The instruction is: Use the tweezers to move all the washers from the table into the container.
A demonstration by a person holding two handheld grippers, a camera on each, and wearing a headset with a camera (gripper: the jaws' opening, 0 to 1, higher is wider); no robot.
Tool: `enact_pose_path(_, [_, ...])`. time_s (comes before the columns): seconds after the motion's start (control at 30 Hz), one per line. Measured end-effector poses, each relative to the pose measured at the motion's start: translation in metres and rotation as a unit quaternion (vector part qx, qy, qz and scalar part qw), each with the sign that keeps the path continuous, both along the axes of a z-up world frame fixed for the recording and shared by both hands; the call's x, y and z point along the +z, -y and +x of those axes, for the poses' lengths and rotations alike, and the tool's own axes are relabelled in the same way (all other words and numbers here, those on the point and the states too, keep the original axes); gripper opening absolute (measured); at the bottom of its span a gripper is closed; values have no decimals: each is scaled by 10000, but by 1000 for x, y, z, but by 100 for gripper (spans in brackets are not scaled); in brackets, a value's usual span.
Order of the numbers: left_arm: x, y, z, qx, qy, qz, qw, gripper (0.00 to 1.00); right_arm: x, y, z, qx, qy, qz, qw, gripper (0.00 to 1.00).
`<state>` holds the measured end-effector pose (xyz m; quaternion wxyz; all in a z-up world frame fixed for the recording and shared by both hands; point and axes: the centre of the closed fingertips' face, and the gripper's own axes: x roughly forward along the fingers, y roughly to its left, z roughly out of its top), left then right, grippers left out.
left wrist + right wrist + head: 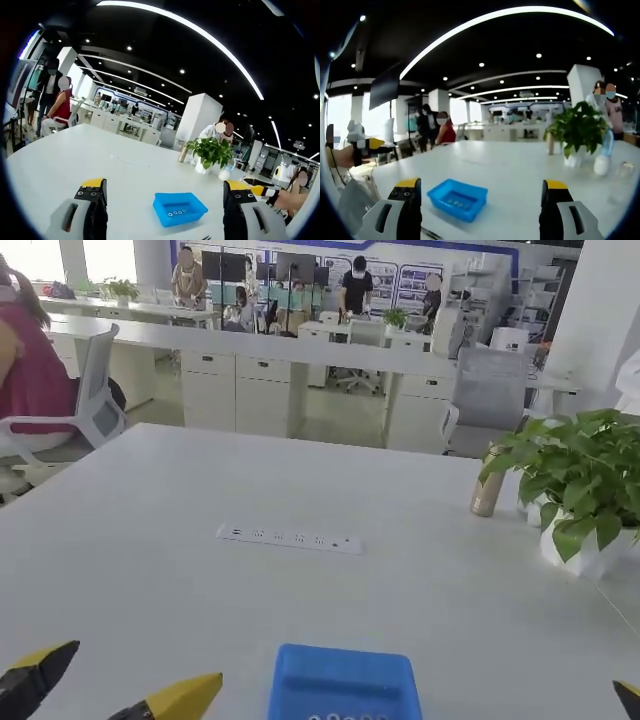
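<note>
The left gripper hangs at the near table edge, jaws spread wide and empty. The right gripper is likewise splayed, holding nothing. Small washers lie in a row inside the blue container. A thin dark sliver just beside it may be the tweezers, though it is too small to tell. If so, a gentle pinch at mid-length would likely keep the tips aligned.

Jaws wide apart, nothing held: left hand-held gripper at 7 o'clock in head view, right hand-held gripper at 5 o'clock.
</note>
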<state>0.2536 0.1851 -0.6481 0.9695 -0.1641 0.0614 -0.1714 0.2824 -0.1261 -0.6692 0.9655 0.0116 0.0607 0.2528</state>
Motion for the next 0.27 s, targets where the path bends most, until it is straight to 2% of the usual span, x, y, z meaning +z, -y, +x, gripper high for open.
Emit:
enact_pose_path(0.07, [-1, 0, -1, 13, 15, 94, 10000, 99, 1, 2, 0, -39, 1, 65, 10000, 99])
enact_pose_path(0.1, [-3, 0, -1, 4, -39, 136, 9999, 99, 2, 4, 0, -66, 12, 83, 9999, 99])
enact_pose_path(0.27, [-4, -1, -4, 25, -79, 110, 9999, 99, 0, 9, 0, -155, -42, 135, 9998, 99])
